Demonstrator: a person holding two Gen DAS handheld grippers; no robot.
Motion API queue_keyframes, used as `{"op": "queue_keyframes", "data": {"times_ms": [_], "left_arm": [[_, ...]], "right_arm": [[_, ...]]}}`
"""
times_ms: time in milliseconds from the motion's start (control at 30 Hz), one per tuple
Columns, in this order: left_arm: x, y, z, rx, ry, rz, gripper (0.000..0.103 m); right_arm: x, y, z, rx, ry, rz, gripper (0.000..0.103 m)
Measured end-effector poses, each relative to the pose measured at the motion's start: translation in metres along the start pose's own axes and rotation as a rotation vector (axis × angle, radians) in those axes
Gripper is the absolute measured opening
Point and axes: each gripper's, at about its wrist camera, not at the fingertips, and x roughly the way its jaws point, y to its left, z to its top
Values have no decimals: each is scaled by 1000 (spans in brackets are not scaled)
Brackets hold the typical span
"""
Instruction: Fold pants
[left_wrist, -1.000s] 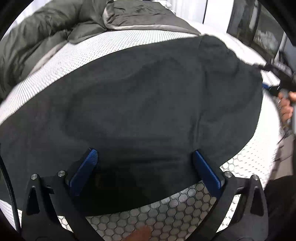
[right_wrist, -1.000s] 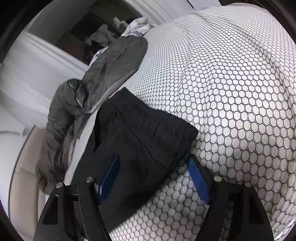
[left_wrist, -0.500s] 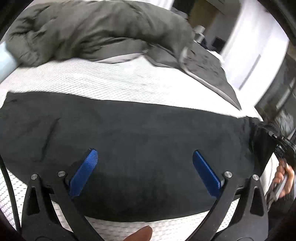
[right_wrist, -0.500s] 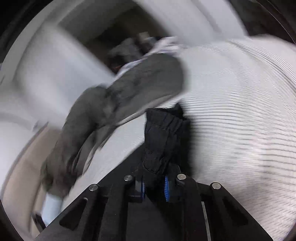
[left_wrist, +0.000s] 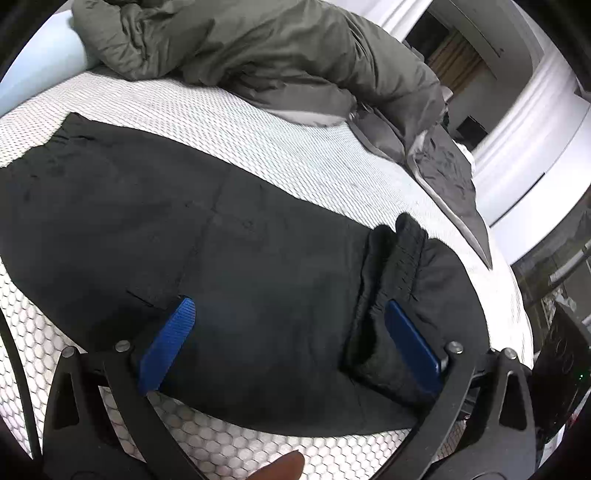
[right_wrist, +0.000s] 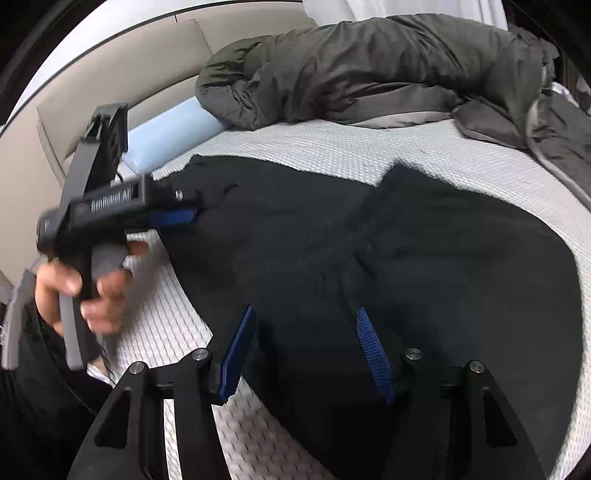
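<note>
1. The black pants (left_wrist: 258, 266) lie flat on the white bed (left_wrist: 303, 162). One end, the stretchy waistband (left_wrist: 402, 258), is folded over on top of the rest.
2. In the left wrist view the pants run long from about 10 o'clock to 4 o'clock. The folded waistband sits at about 3 o'clock, just by the right-side blue finger.
3. The left gripper (left_wrist: 291, 339) hangs over the pants. Its jaws are wide apart and hold nothing.
4. The right gripper (right_wrist: 306, 350) hangs over the near edge of the pants. Its jaws have just been opening. They are about half open, with cloth under them but none pinched.
5. From the right wrist view, the fold edge runs toward 12 o'clock. I think the right gripper is nearer to it. The left gripper points at the far end of the pants, at about 10 o'clock.
6. A grey blanket (right_wrist: 369, 66) is bunched at 12 o'clock, well apart from the pants. A light blue pillow (right_wrist: 173, 125) lies beside it.
7. The left gripper has white writing on its side. It is too blurry to read fully.
</note>
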Motion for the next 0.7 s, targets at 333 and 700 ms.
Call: {"op": "queue_keyframes", "data": {"times_ms": [333, 700], "left_arm": [[30, -53, -26, 214, 194, -73, 67], [4, -62, -31, 256, 68, -74, 3]], "right_arm": [[-89, -93, -55, 282, -160, -126, 65], [-135, -157, -109, 464, -185, -200, 65]]}}
